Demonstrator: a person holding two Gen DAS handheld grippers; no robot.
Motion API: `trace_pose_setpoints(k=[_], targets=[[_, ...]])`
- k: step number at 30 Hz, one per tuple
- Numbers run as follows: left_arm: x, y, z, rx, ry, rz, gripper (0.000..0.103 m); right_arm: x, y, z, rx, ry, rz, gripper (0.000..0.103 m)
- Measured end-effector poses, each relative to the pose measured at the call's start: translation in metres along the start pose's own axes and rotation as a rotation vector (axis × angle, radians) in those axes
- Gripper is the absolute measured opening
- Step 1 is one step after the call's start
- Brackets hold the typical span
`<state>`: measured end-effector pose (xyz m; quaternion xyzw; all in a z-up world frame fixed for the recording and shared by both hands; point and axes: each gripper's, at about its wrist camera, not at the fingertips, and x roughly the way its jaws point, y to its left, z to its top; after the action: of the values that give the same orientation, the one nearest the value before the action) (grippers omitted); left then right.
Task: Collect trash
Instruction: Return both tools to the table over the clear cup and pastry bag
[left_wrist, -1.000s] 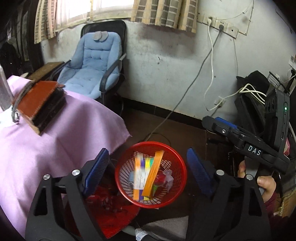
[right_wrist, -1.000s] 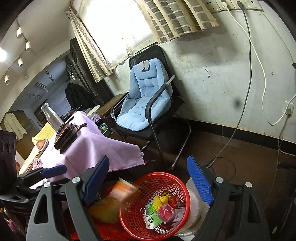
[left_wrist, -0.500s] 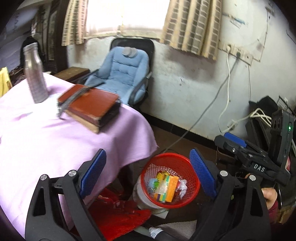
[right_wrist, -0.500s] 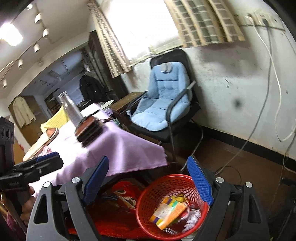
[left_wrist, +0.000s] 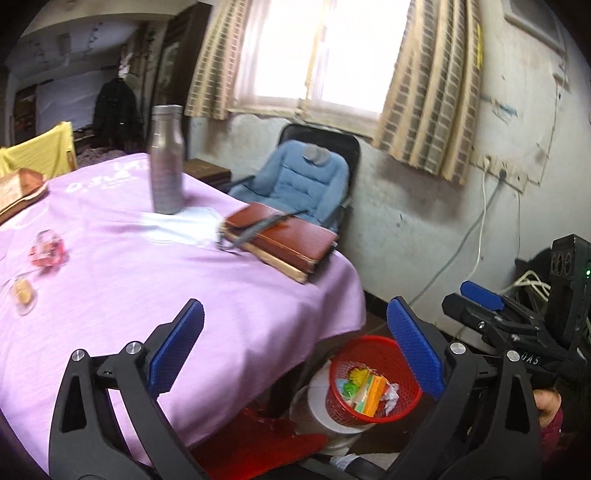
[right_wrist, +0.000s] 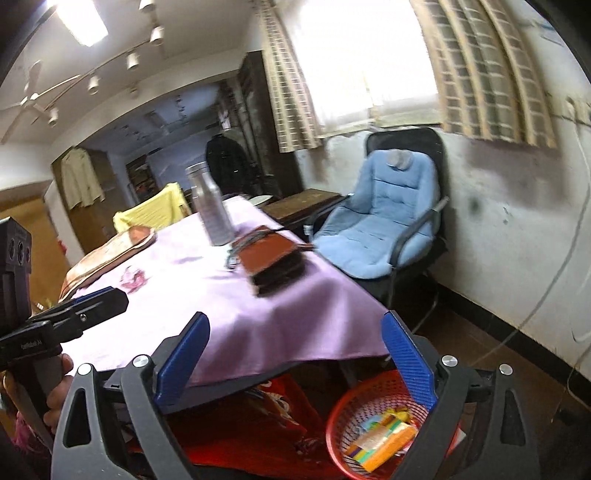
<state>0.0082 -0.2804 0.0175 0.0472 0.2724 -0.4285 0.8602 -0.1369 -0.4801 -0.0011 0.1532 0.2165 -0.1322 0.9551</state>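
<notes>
Left gripper (left_wrist: 295, 347) spread wide, nothing between the blue pads (left_wrist: 177, 345), jaws just been opening; poised over the near edge of the pink cloth (left_wrist: 147, 280) with the red basket (left_wrist: 373, 384) showing low between the fingers. Right gripper (right_wrist: 295, 354) likewise wide and empty, jaws just been opening, aimed across the same cloth toward the far end of the table. Basket on the floor beside the table's corner, perched on a white tub (left_wrist: 314, 410) — inside it an orange-and-yellow box (left_wrist: 371, 397), something green and yellow, and a crumpled white scrap. Same basket in the right view at lower right (right_wrist: 354, 410), partly behind the right finger, the box lying flat in it. Still on the cloth: a pink crumpled wrapper (left_wrist: 46, 251) and a small clear packet with something tan in it (left_wrist: 24, 301), both near the left edge, well apart from either gripper. Also on the table: a steel bottle (left_wrist: 166, 158) standing upright, a brown book (left_wrist: 284, 240) near the corner with a dark strap lying across it, a tan flat thing at far left, too blurred to name. Blue chair (left_wrist: 295, 184) against the wall under the window. Red mat (left_wrist: 258, 443) on the floor under the table edge. A hand (right_wrist: 55, 398) on the left gripper's grip at the lower left of the right view.
</notes>
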Motion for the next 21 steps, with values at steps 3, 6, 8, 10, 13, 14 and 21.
trace_pose_setpoints(k=[3, 6, 8, 10, 13, 14, 21], targets=[[-0.016, 0.022, -0.002, -0.033, -0.032, 0.026, 0.096, 0.009, 0.029, 0.004, -0.045, 0.016, 0.035, 0.093], [-0.027, 0.047, -0.004, -0.068, -0.049, 0.066, 0.096, 0.02, 0.057, 0.008, -0.086, 0.034, 0.068, 0.094], [-0.033, 0.067, -0.006, -0.094, -0.06, 0.101, 0.096, 0.03, 0.077, 0.011, -0.115, 0.048, 0.093, 0.094], [-0.036, 0.086, -0.007, -0.117, -0.066, 0.136, 0.096, 0.042, 0.098, 0.015, -0.146, 0.065, 0.12, 0.094], [-0.037, 0.116, -0.009, -0.158, -0.06, 0.186, 0.096, 0.063, 0.127, 0.02, -0.183, 0.093, 0.147, 0.096], [-0.037, 0.123, -0.009, -0.167, -0.057, 0.201, 0.096, 0.069, 0.136, 0.021, -0.191, 0.102, 0.156, 0.096], [-0.033, 0.191, -0.006, -0.252, -0.008, 0.307, 0.096, 0.122, 0.185, 0.034, -0.228, 0.176, 0.231, 0.097]])
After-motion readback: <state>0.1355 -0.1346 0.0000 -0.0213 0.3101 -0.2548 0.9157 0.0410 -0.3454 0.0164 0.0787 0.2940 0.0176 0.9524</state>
